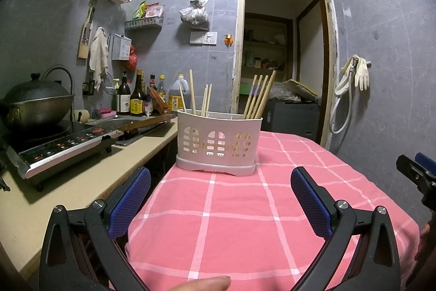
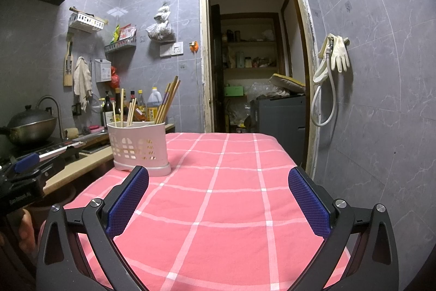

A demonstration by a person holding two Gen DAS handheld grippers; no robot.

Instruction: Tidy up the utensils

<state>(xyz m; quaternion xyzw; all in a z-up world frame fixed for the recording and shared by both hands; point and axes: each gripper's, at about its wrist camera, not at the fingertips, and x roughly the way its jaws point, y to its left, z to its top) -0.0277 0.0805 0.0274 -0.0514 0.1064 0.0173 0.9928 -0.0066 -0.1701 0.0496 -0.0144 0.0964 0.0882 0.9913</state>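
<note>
A white slotted utensil holder (image 1: pixel 218 142) stands on the pink checked tablecloth (image 1: pixel 245 222) near its far left edge. Several wooden chopsticks (image 1: pixel 260 96) stand upright in its right compartment and several more (image 1: pixel 193 93) in its left. My left gripper (image 1: pixel 220 182) is open and empty, just in front of the holder. My right gripper (image 2: pixel 218 182) is open and empty, over the cloth to the right of the holder (image 2: pixel 139 147). Each gripper shows at the edge of the other's view: the right one (image 1: pixel 419 171), the left one (image 2: pixel 30 168).
A counter (image 1: pixel 81 182) on the left carries an induction hob (image 1: pixel 62 146) with a black wok (image 1: pixel 35 105), a sink and several bottles (image 1: pixel 136 97). An open doorway (image 1: pixel 280 51) lies behind the table. Gloves and a hose (image 1: pixel 354 78) hang on the right wall.
</note>
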